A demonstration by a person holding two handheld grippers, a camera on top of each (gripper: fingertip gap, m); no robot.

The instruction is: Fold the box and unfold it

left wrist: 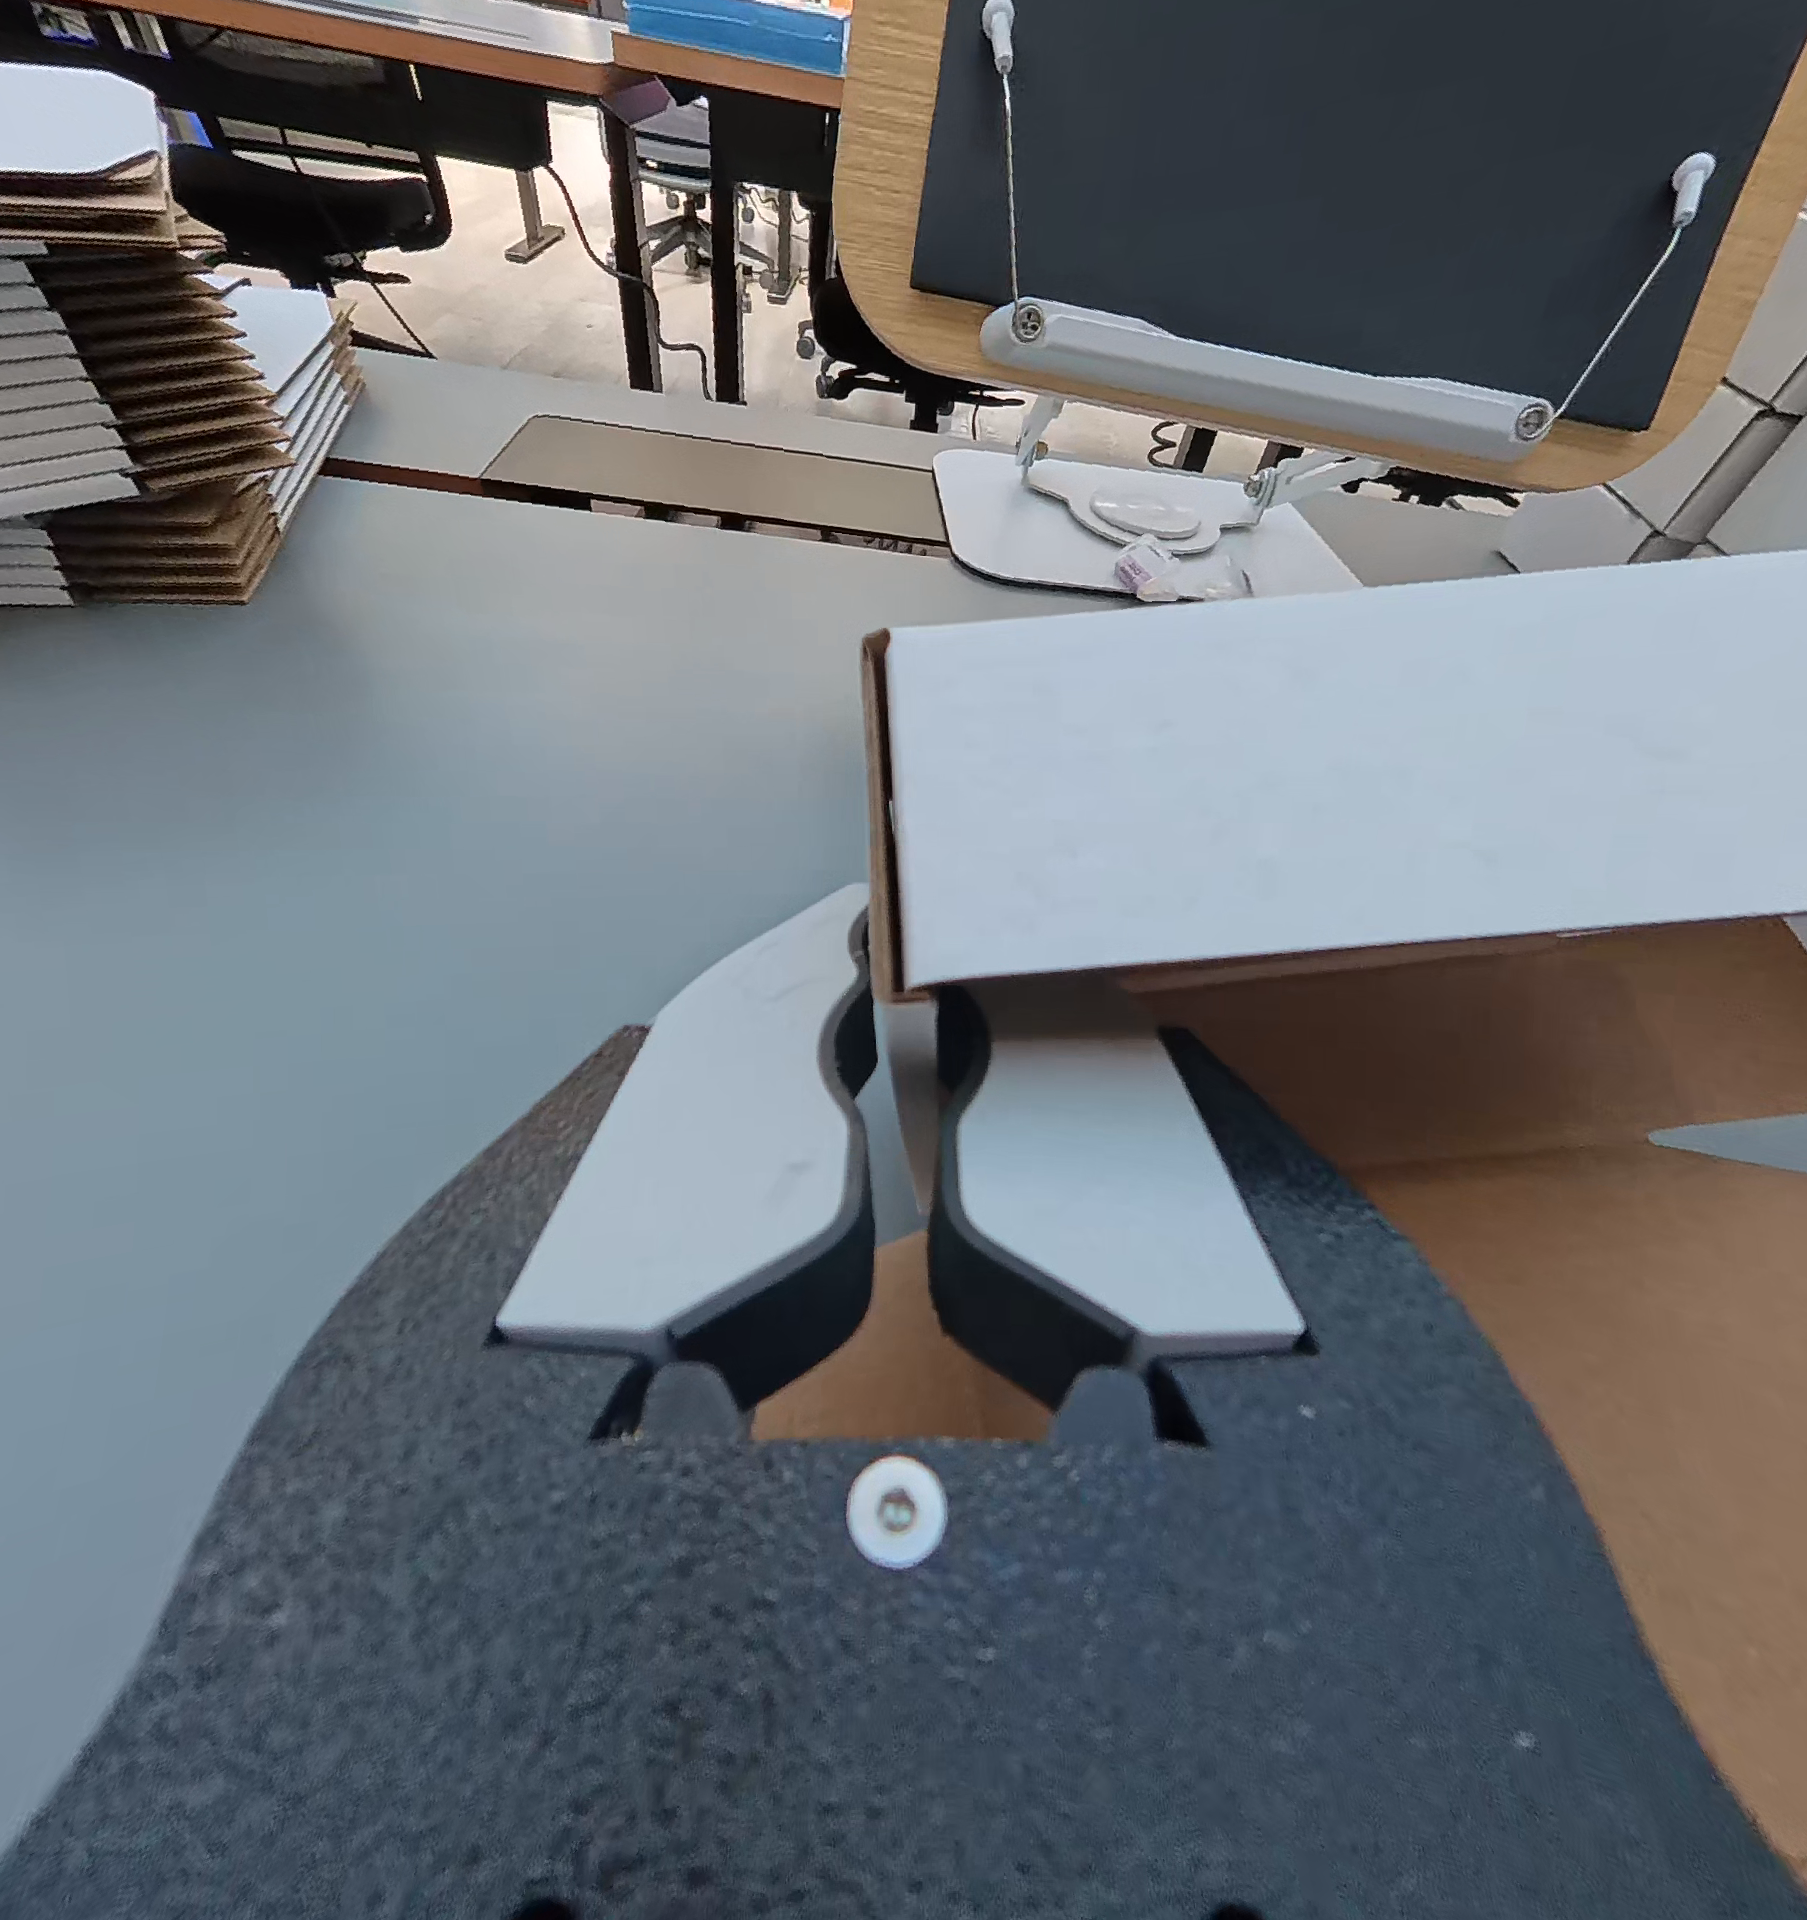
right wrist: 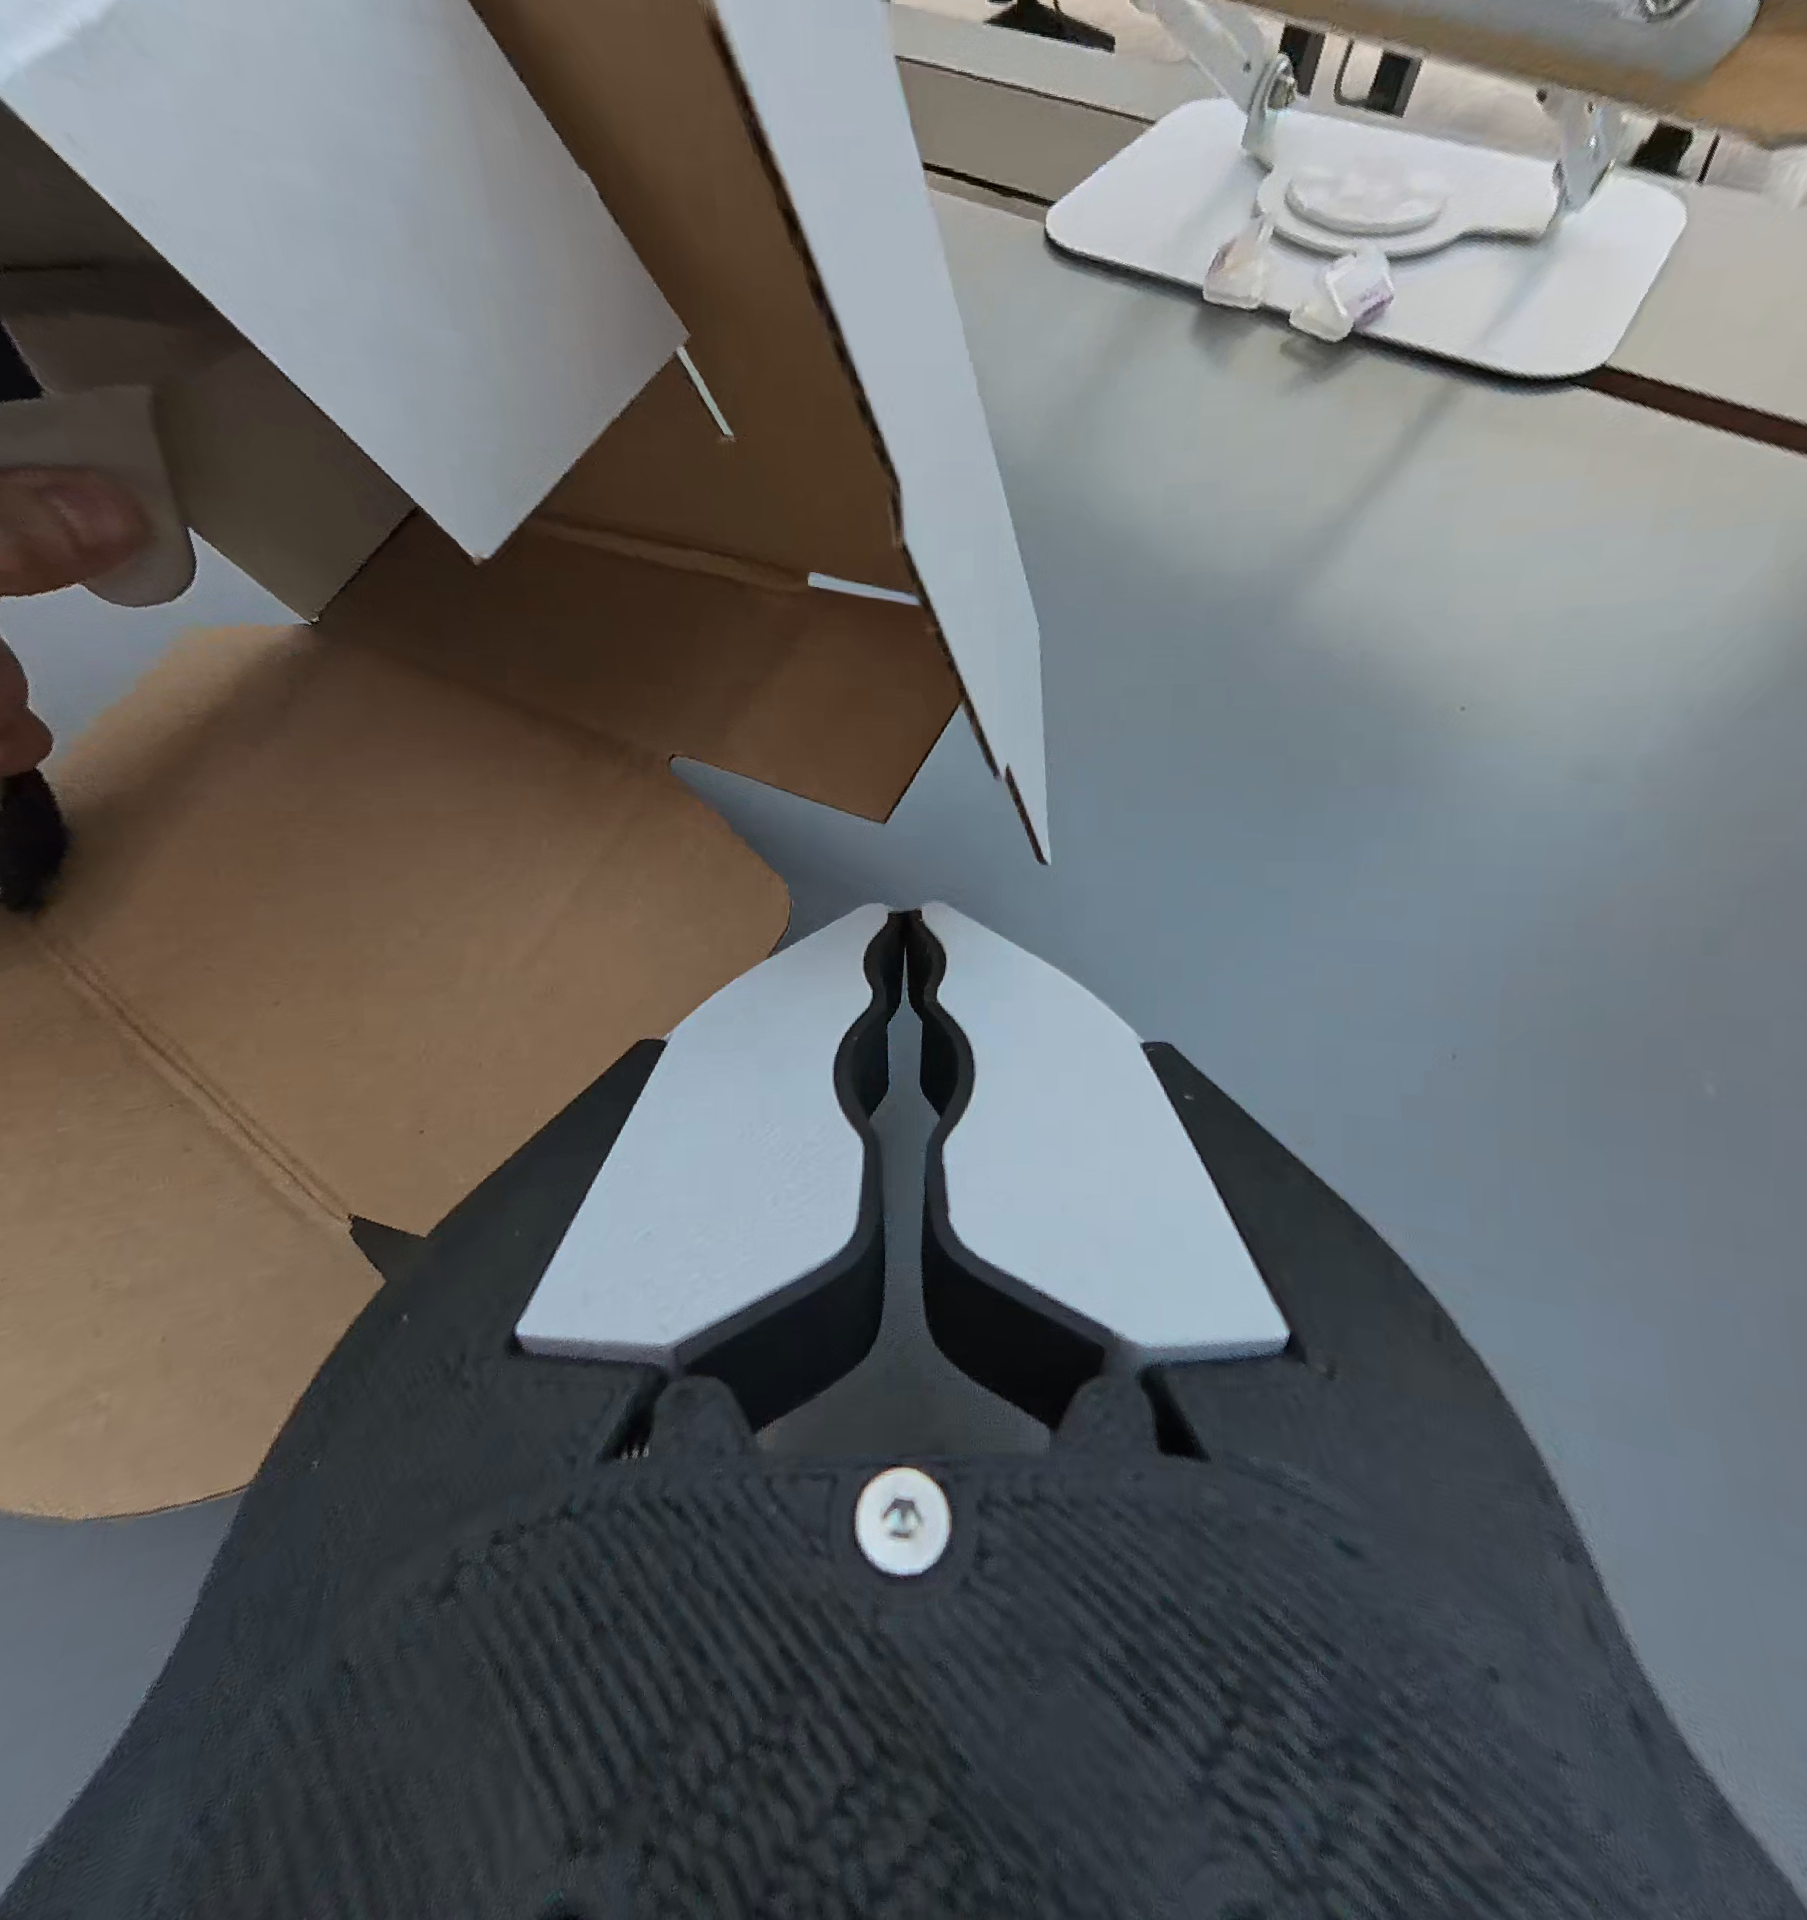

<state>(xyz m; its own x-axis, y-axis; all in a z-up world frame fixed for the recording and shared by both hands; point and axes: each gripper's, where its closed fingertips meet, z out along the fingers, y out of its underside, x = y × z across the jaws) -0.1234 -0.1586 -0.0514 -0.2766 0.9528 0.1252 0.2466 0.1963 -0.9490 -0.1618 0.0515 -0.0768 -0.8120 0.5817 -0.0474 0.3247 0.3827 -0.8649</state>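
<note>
The box [left wrist: 1346, 779] is a cardboard blank, white outside and brown inside, partly folded on the grey table [left wrist: 359, 883]. In the left wrist view my left gripper [left wrist: 909, 1003] is shut on a white wall of the box, under a folded-over white panel. In the right wrist view the box's brown base [right wrist: 307, 987] lies flat, with a white side flap [right wrist: 920, 364] standing up. My right gripper [right wrist: 904, 914] is shut and empty, its tips just below and left of that flap's lower corner, apart from it. A hand [right wrist: 5, 582] with the left gripper shows at the far left.
A stack of flat cardboard blanks [left wrist: 99, 416] stands at the table's far left. A dark board in a wooden frame [left wrist: 1346, 208] rests on a white base [right wrist: 1398, 229] at the back, with small clear items on it. Desks and chairs lie beyond.
</note>
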